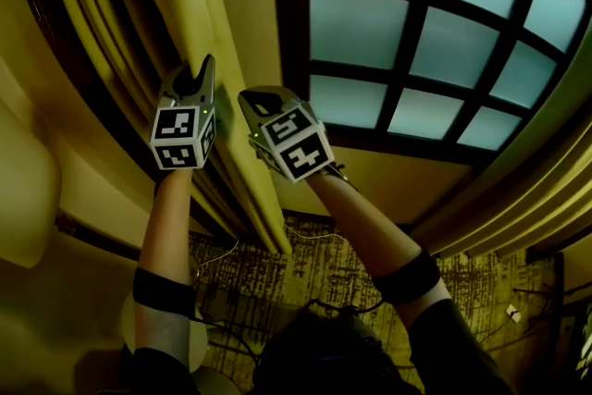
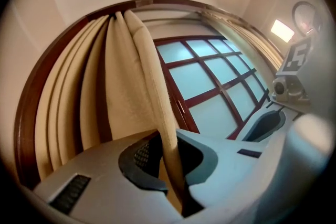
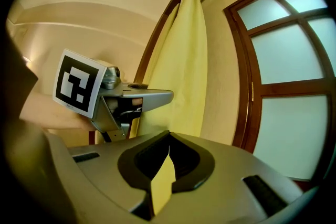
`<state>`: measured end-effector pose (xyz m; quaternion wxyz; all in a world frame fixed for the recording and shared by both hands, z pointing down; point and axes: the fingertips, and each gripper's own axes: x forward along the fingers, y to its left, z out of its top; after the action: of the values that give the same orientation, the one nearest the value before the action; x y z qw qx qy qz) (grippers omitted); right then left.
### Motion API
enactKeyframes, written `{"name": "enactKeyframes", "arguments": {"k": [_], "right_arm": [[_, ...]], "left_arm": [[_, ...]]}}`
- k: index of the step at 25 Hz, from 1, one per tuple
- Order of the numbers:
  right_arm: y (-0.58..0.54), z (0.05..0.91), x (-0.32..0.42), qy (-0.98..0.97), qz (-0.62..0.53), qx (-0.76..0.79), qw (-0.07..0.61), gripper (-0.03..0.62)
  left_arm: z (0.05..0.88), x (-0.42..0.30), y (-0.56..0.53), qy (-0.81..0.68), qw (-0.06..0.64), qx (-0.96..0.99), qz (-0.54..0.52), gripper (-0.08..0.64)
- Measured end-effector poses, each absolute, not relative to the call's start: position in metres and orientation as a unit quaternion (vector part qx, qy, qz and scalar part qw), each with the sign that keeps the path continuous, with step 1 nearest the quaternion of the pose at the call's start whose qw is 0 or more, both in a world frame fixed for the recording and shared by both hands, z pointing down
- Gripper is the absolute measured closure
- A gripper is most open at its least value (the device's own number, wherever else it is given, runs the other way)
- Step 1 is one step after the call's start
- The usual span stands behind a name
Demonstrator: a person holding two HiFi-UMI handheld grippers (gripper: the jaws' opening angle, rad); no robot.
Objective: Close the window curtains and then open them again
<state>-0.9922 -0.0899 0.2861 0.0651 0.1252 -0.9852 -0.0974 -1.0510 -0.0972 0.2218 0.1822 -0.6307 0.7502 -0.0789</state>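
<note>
The left yellow curtain (image 1: 199, 5) hangs gathered beside a dark-framed window (image 1: 398, 42) with frosted panes. My left gripper (image 1: 196, 74) is raised to it and is shut on one fold. In the left gripper view the pale fold (image 2: 157, 92) runs down between the jaws of the left gripper (image 2: 167, 157). My right gripper (image 1: 252, 102) sits just to the right, shut on the same curtain's edge. The right gripper view shows a yellow strip (image 3: 163, 186) pinched in the right gripper (image 3: 165, 165), with the curtain (image 3: 184, 71) hanging ahead and the left gripper (image 3: 152, 96) beside it.
A second curtain (image 1: 527, 190) hangs bunched at the window's right side. Below lies a patterned carpet (image 1: 305, 273) with thin cables on it. A dark curved wooden frame (image 2: 31, 113) borders the left curtain. A lit lamp (image 2: 282, 30) shows on the ceiling.
</note>
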Motion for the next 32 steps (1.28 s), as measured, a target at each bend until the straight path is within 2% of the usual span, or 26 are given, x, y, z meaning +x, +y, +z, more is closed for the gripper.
{"name": "enactKeyframes", "arguments": {"k": [17, 32], "right_arm": [[-0.143, 0.288, -0.874, -0.974, -0.092, 0.189, 0.081, 0.588], [-0.209, 0.293, -0.681, -0.961, -0.081, 0.254, 0.073, 0.588]], "left_arm": [[0.205, -0.927, -0.155, 0.715, 0.22, -0.658, -0.089, 0.544], [0.199, -0.705, -0.217, 0.645, 0.248, -0.71, -0.138, 0.543]]}}
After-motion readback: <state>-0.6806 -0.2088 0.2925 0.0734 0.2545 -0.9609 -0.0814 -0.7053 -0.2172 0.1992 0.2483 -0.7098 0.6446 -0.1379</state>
